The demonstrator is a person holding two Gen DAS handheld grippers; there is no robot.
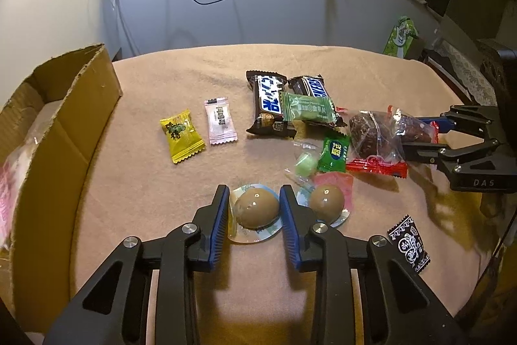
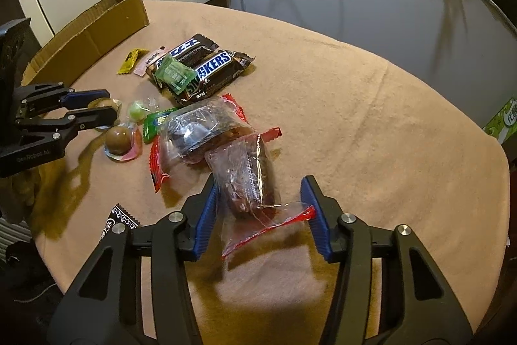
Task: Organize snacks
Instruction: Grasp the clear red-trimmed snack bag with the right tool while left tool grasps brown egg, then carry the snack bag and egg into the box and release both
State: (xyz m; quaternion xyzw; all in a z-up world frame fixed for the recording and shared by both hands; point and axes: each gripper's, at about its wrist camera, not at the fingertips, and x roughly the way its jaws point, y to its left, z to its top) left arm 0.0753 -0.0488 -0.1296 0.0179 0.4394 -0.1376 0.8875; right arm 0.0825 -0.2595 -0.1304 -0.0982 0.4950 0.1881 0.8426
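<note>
My left gripper is open with its jaws on either side of a packaged brown egg on the pink tablecloth. A second packaged egg lies just right of the right finger. My right gripper is open around a clear red-edged bag of dark snack; the left pad touches the bag, the right pad stands apart. A second such bag lies beyond it. Two chocolate bars with a green packet on top lie mid-table.
An open cardboard box stands at the table's left edge. A yellow candy, a pink-white candy, green candies and a black patterned packet lie about. A green carton stands beyond the table's far right.
</note>
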